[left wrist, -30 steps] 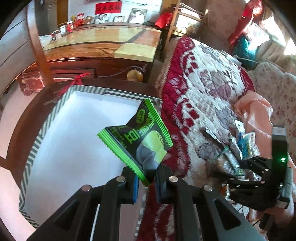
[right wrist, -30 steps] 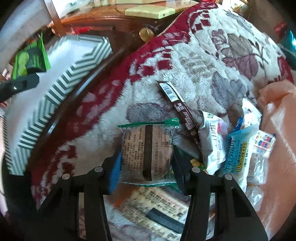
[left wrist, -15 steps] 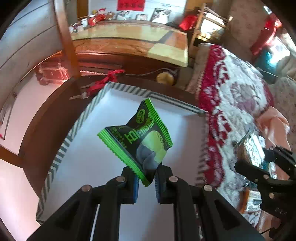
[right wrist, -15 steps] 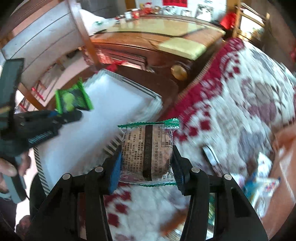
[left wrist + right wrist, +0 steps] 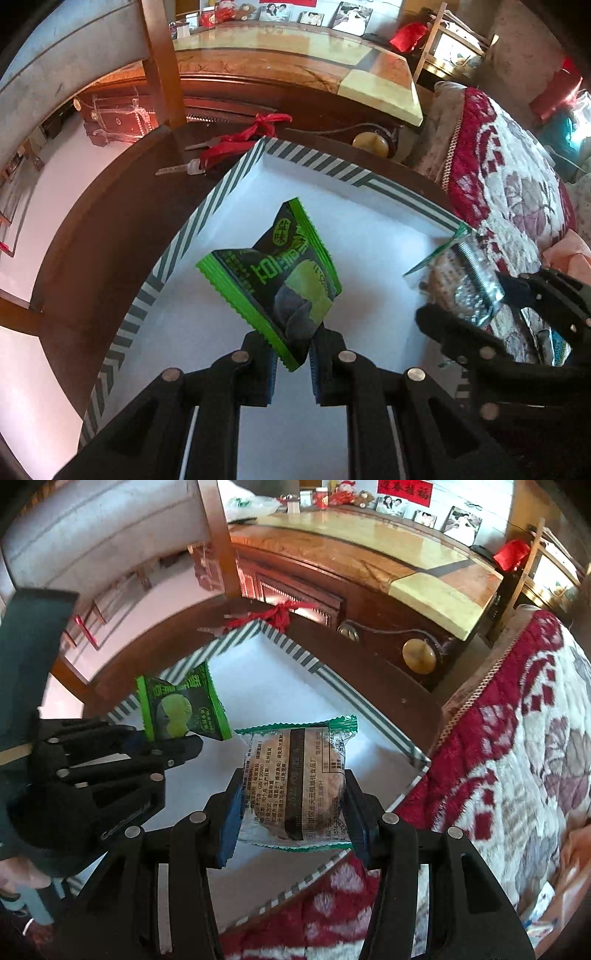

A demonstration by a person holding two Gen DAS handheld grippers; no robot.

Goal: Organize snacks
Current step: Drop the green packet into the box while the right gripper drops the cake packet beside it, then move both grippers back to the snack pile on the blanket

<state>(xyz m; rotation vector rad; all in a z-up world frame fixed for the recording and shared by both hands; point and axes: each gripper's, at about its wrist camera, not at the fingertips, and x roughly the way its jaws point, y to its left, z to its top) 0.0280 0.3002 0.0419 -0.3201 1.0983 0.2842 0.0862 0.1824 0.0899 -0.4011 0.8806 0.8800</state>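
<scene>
Left gripper (image 5: 291, 360): fingers pinch a green packet (image 5: 273, 280) by its lower corner, jaws just starting to part, packet hanging over the striped box (image 5: 207, 206). Light, crinkly, slippery film; likely best held at a crimped seam.
Right gripper (image 5: 291, 818): fingers clamp a clear cake packet (image 5: 295, 782) across its width, over the box's right corner. Soft, crushable.
Box floor bare; low rim, blanket (image 5: 517, 738) alongside.

A dark round bench (image 5: 110, 236) is seen carrying a striped box (image 5: 207, 221). Beyond the box's far corner, keys (image 5: 177, 169) tied with red ribbon (image 5: 236, 142) are laid on the bench. Right of the box, a bed is covered by a blanket (image 5: 517, 738).
</scene>
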